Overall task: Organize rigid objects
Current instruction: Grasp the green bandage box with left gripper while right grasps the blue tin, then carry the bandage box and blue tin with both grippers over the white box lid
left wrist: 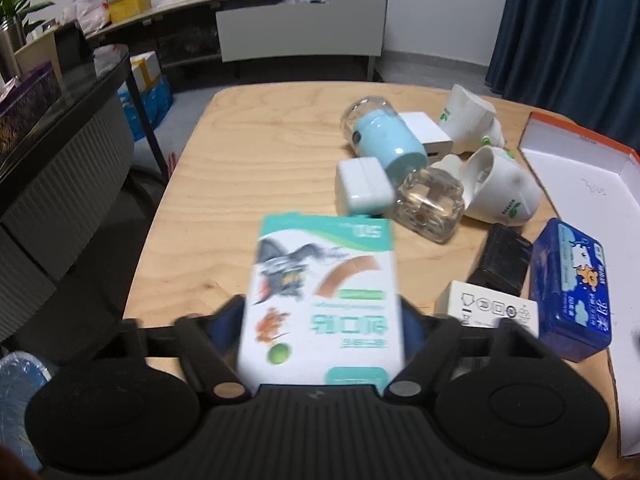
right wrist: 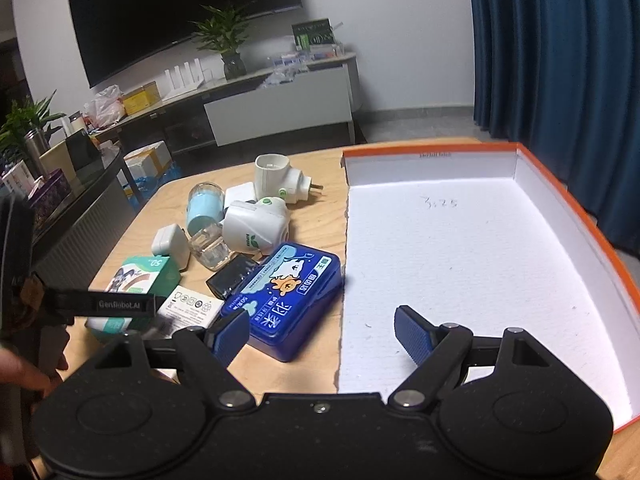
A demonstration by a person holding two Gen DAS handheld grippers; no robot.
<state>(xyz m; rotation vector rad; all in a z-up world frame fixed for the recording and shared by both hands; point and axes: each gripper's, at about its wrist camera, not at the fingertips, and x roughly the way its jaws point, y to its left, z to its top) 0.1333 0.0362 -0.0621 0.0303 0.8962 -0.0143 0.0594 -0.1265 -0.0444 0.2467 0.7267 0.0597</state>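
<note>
My left gripper [left wrist: 320,320] is shut on a white and green bandage box [left wrist: 324,300], held just above the wooden table [left wrist: 240,160]; the box also shows in the right wrist view [right wrist: 138,276]. My right gripper [right wrist: 322,332] is open and empty, hovering over the near edge of a blue tin [right wrist: 288,300] and the left edge of the orange-rimmed white box lid [right wrist: 480,260]. A pile of rigid objects lies on the table: a light blue bottle [left wrist: 384,136], a clear bottle [left wrist: 428,204], white plug-in units [left wrist: 504,188], a white charger [left wrist: 360,188].
A black block [left wrist: 504,260] and a small white carton [left wrist: 488,308] lie beside the blue tin [left wrist: 572,292]. The tray [left wrist: 580,200] is at the table's right. A dark counter [left wrist: 60,120] stands left, a TV cabinet [right wrist: 280,108] behind.
</note>
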